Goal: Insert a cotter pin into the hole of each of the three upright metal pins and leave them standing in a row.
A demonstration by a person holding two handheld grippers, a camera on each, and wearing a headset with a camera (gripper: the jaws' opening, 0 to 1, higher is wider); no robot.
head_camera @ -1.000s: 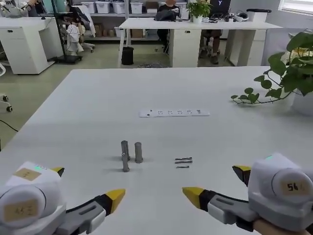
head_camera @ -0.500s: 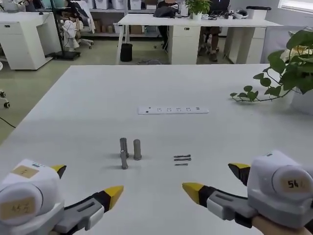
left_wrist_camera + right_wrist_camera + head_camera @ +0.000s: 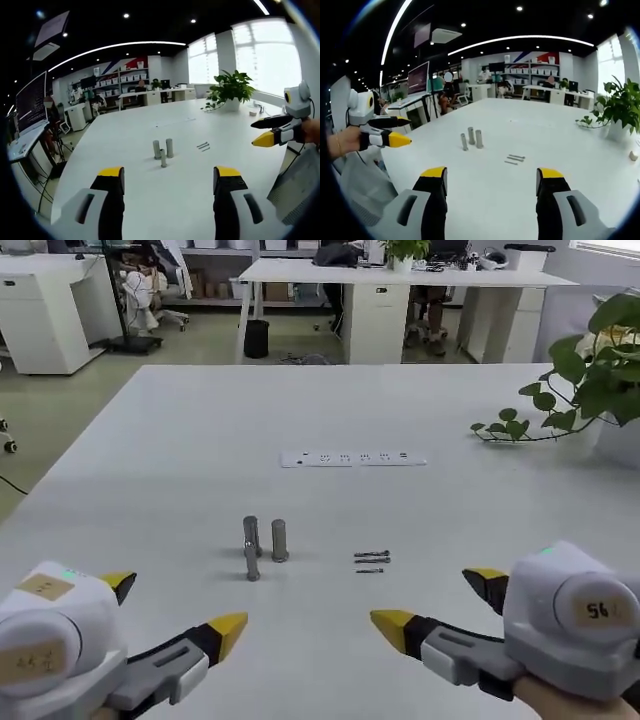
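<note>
Two hand-held grippers hang low over a white bench (image 3: 150,470), one in each lower corner of the head view, both angled inward toward the centre of the frame. The left hand-held gripper (image 3: 175,605) sits at lower left with its yellow-tipped jaws spread wide and nothing between them. The right hand-held gripper (image 3: 437,601), at lower right, is likewise spread and empty. In each gripper view the other tool shows at the edge of the frame, held level above the bench top.

Just above the grippers, near mid-frame, three grey metal pins (image 3: 280,540) stand upright in a tight cluster: two side by side and a third just in front of the left one, closer to the camera. To their right in the frame, set apart from them, three small cotter pins (image 3: 372,560) lie flat on the bench, roughly parallel to one another.

Higher in the frame a white power strip (image 3: 352,458) lies across the bench, and a leafy potted plant (image 3: 590,370) fills the upper right.
</note>
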